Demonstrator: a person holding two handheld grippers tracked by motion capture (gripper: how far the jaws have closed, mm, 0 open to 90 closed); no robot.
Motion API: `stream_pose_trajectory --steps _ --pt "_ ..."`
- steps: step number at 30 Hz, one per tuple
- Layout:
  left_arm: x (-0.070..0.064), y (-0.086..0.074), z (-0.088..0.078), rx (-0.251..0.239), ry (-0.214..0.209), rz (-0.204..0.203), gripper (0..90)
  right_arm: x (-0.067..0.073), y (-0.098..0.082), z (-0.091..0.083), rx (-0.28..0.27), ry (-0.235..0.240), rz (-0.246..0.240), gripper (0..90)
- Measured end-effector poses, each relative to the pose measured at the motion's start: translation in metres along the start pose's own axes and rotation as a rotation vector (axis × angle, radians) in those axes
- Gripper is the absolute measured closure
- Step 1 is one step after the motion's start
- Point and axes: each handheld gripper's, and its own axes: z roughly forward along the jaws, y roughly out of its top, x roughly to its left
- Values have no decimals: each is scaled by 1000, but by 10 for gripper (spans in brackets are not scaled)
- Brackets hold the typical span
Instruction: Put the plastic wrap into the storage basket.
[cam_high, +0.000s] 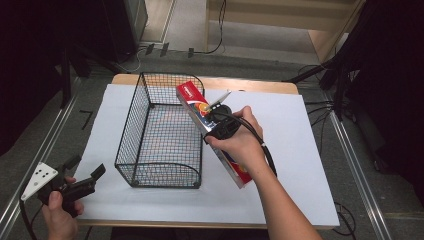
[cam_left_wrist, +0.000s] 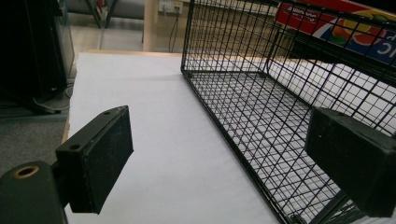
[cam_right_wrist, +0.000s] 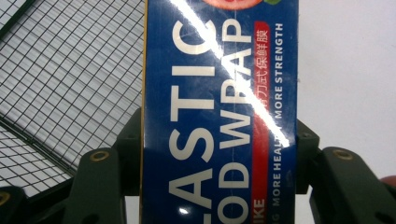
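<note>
A long blue and red plastic food wrap box (cam_high: 192, 99) hangs tilted above the right rim of a black wire basket (cam_high: 127, 132). My right gripper (cam_high: 218, 125) is shut on the box's middle, its jaws pressing on both long sides. In the right gripper view the box (cam_right_wrist: 219, 107) runs up between the jaws of that gripper (cam_right_wrist: 219, 154), with the basket's mesh (cam_right_wrist: 60, 79) to the left. My left gripper (cam_high: 87, 166) is held open near the table's front left corner. In the left gripper view, nothing lies between this gripper's (cam_left_wrist: 219, 158) jaws, and the basket (cam_left_wrist: 261, 107) and box (cam_left_wrist: 336, 25) show beyond.
A white sheet (cam_high: 300, 150) covers the wooden table (cam_high: 250, 84). The basket holds nothing. Metal rails (cam_high: 357, 170) run along the floor on both sides, and cables lie at the right.
</note>
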Motion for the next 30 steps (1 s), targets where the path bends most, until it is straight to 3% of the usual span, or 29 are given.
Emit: stream_pose_trajectory --steps 30 --pt "0 0 0 -5 5 -3 81 35 14 10 25 37 -85 420"
